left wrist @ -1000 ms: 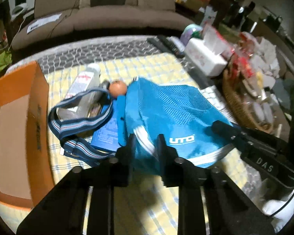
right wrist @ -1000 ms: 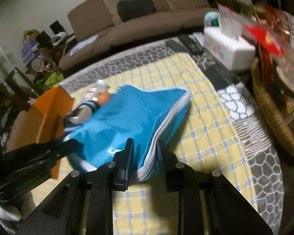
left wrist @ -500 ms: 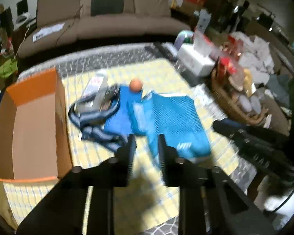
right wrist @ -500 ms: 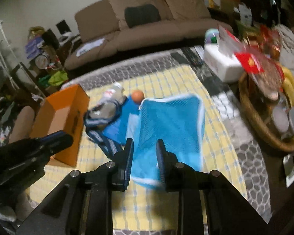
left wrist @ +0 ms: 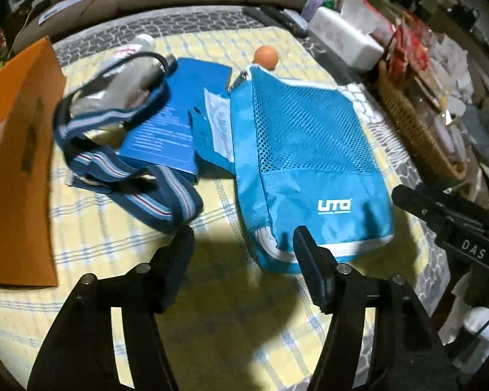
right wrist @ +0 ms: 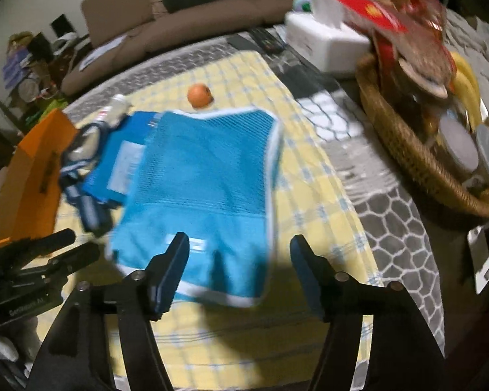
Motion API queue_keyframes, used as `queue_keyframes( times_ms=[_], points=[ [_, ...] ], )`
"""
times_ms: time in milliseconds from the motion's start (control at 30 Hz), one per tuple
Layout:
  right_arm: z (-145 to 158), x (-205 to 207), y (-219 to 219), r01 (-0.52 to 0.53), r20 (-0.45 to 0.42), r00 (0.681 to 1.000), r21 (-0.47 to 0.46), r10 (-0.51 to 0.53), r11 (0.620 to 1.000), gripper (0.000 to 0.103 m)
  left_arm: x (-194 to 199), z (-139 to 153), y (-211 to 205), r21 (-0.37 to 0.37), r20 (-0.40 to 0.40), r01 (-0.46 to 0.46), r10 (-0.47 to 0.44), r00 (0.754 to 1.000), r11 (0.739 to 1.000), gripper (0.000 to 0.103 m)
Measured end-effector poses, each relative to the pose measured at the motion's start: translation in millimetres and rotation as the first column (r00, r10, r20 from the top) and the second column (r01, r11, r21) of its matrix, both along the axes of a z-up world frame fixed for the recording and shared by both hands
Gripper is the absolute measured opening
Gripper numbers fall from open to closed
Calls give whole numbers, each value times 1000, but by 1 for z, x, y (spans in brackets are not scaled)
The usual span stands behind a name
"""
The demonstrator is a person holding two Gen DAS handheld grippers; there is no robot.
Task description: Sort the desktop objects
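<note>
A blue mesh pouch with a white logo lies flat on the yellow checked cloth. My left gripper hovers at its near left corner with its jaws opening; the corner sits between the fingers, but the pads do not press on it. At the pouch's near edge my right gripper is also opening, with the edge loose between its fingers. Beyond and left of the pouch lie an orange ball, a striped strap, a blue booklet and a clear bottle.
An open orange cardboard box stands at the cloth's left edge. On the right are a white tissue box and a full wicker basket. Remote controls lie at the back, a sofa behind.
A second ago both grippers were shut on the pouch's near edge. Both then rose and came back down, and their jaws have now spread wide, letting go of the pouch, which lies flat.
</note>
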State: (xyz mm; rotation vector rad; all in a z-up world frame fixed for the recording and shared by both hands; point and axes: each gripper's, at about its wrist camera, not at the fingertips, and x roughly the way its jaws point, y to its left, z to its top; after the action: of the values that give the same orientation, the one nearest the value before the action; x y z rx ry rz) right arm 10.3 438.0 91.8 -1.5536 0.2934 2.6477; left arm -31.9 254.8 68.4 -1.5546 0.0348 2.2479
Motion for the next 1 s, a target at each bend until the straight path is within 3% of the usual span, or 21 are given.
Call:
queue_keyframes(
  times_ms=[67, 333, 467, 600, 733, 1000],
  points=[
    [-11, -2, 10, 16, 17, 1000, -13, -16, 1000, 68, -4, -9, 3, 4, 23, -14, 14, 1000, 1000, 68],
    [-46, -8, 33, 70, 69, 996, -97, -64, 993, 69, -11, -36, 17, 1, 77, 4, -4, 997, 1000, 67],
    [-52, -12, 26, 53, 80, 996, -122, -44, 991, 67, -10, -39, 27, 14, 91, 36, -37, 995, 999, 37],
    [-51, -14, 11, 16, 83, 997, -139, -5, 990, 32, -4, -31, 34, -9, 61, 50, -49, 997, 999, 32],
    [-40, -11, 2, 3, 54, 999, -118, 3, 993, 27, -2, -14, 26, 21, 35, 48, -49, 998, 999, 26],
    [5, 1, -15, -20, -34, 999, -118, 16, 993, 17, 6, 36, 3, 84, -34, 15, -13, 999, 996, 23]
  ],
)
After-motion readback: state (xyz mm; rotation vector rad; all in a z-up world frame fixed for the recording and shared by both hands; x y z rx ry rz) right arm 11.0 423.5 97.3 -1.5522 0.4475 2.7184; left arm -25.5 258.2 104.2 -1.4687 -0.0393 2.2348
